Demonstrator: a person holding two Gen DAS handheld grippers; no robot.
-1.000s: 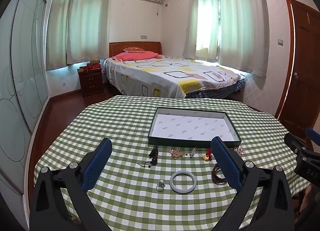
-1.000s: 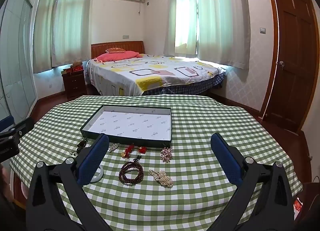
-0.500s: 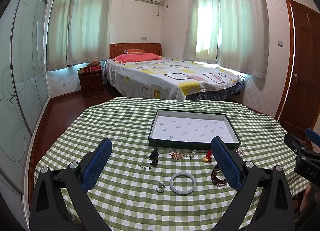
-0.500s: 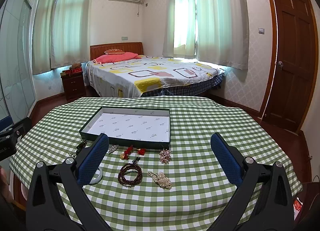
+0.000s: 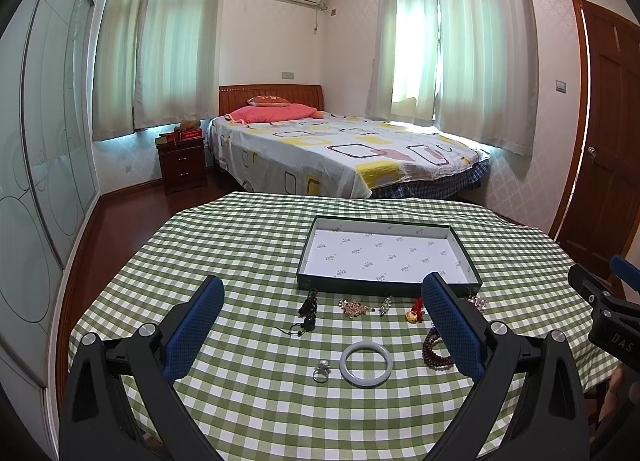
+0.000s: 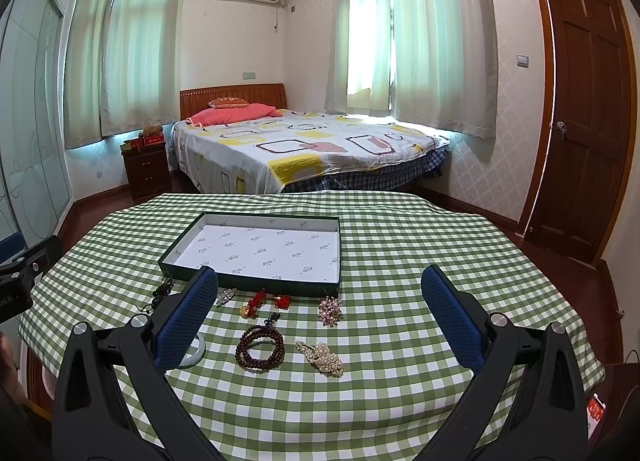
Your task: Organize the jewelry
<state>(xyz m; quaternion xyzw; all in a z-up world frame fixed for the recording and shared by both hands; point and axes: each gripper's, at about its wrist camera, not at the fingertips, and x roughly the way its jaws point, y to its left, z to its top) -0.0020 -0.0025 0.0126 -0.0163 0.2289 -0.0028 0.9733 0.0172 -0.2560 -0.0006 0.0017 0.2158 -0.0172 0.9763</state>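
The left gripper [image 5: 322,293] and the right gripper [image 6: 319,281] both hang above the green-and-white checked tablecloth [image 6: 400,261] with jaws spread wide, gripping nothing. The shallow dark-green cardboard tray with white printed lining [image 6: 264,249] lies open near the table's middle. Just in front of it the jewelry is scattered: a pale jade bangle [image 5: 365,364], a small silver ring [image 5: 321,370] beside it, a dark-red wooden bead bracelet [image 6: 260,347], a pearl hair clip [image 6: 322,357], a red-tasselled gold charm [image 6: 253,306], and what looks like a black cord pendant [image 5: 308,309]
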